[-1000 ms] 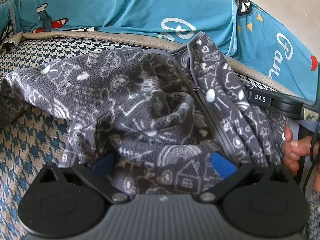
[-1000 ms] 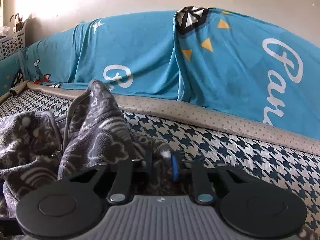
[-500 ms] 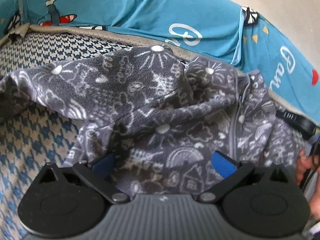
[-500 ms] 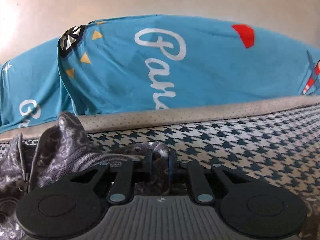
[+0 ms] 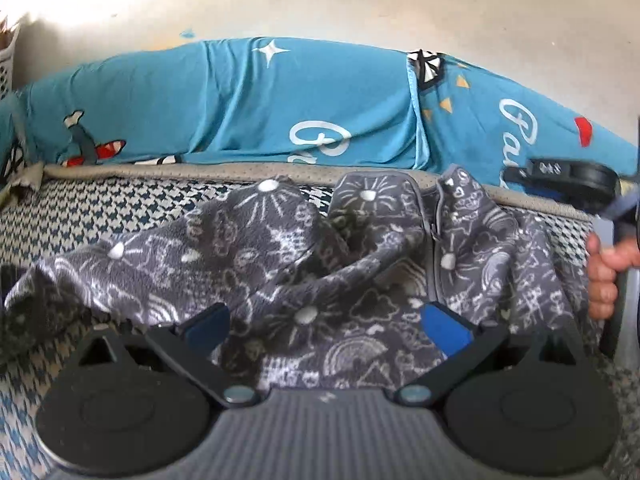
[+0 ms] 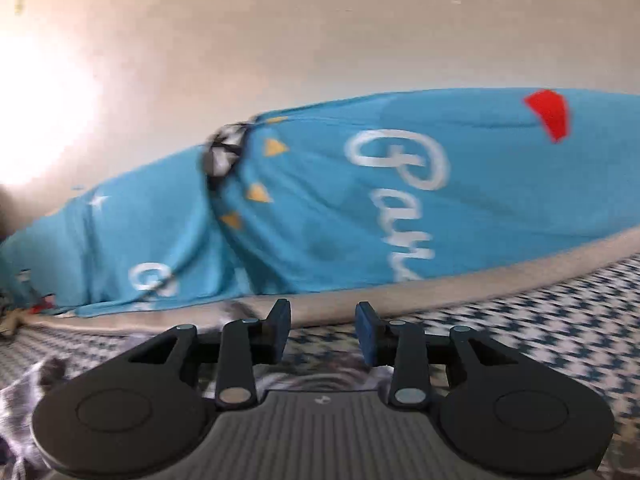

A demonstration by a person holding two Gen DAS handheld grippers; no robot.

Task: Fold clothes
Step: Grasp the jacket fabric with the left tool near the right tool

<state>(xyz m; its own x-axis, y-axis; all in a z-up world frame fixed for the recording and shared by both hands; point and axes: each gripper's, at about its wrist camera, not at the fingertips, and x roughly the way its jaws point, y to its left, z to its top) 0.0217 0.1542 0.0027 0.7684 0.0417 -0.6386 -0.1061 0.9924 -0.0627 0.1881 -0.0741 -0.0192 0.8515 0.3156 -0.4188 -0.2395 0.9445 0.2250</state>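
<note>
Grey fleece point(image 5: 304, 272) crumpled mid-frame on houndstooth cover point(image 5: 100, 208), spilling between left gripper point(image 5: 326, 326), spread wide, gripping nothing. Right gripper point(image 6: 322, 330) opening, gap bare; fleece low, beneath

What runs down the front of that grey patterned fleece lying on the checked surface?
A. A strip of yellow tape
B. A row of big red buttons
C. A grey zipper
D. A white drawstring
C: in the left wrist view a grey zipper runs down the grey fleece, between two of its patterned panels; no buttons, drawstring or tape show.
</note>
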